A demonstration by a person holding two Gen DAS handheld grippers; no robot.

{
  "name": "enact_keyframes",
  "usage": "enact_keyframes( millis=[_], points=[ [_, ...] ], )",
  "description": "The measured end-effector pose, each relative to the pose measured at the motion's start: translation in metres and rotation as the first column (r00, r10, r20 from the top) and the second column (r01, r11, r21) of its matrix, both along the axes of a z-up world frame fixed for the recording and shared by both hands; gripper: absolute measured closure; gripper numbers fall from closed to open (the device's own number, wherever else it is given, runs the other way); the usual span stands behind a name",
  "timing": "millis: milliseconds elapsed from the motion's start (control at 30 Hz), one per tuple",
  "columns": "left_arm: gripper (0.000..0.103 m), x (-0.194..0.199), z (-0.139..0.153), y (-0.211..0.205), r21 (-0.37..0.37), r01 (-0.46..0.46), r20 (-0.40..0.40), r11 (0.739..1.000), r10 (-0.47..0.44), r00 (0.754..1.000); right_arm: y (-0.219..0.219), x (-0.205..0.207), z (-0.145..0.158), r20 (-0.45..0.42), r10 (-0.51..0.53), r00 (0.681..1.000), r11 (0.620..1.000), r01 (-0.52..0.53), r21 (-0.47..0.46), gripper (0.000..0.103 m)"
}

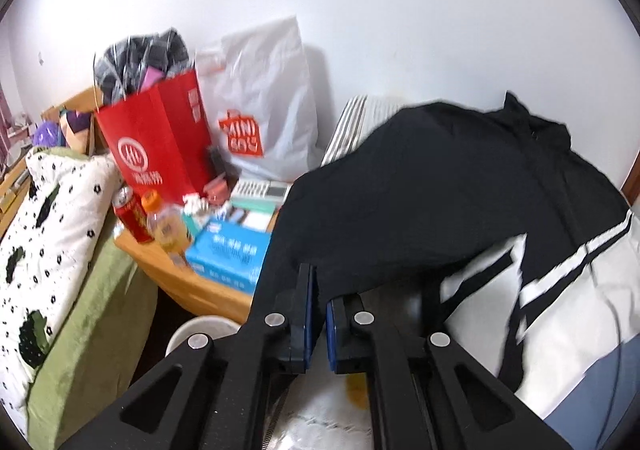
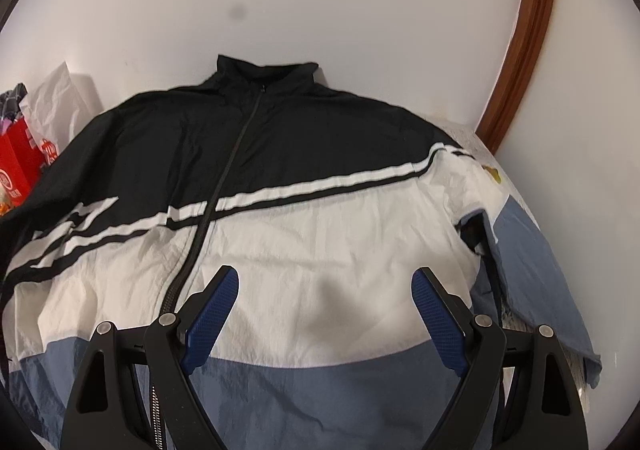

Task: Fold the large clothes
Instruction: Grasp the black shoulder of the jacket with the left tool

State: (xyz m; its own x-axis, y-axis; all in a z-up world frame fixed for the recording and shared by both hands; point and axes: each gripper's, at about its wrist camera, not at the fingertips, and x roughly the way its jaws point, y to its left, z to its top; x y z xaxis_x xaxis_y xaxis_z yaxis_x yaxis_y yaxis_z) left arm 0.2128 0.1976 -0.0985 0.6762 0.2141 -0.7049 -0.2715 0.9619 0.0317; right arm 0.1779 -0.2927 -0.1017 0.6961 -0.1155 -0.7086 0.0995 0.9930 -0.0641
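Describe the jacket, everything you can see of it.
The jacket is a thin, crinkly windbreaker: black across collar and shoulders, white in the middle with black and white diagonal stripes, blue-grey at the hem and lower sleeve. It lies front up, zipped almost to the stand-up collar, which reaches the wall. One sleeve lies flat along its side. On the other side, the left gripper is shut on a black part, lifting it so it drapes. The right gripper hovers open over the white panel.

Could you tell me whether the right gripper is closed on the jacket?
No, the right gripper hangs wide open above the jacket, gripping nothing.
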Motion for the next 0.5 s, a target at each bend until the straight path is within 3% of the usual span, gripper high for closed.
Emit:
enact_keyframes(
  millis=[300,500],
  points=[
    [0.097,0.030,0.055,-0.054,-0.004,0.120,0.082,0.993,-0.119,0.989,-0.017,-0.003,0.014,0.040,0.027,0.999,1.000,-0.028,0.009,0.015],
    [0.097,0.059,0.073,-0.116,-0.022,0.247,0.099,0.969,-0.244,0.965,-0.036,-0.009,0.014,0.046,0.024,0.999,1.000,-0.025,0.015,0.015]
  ],
)
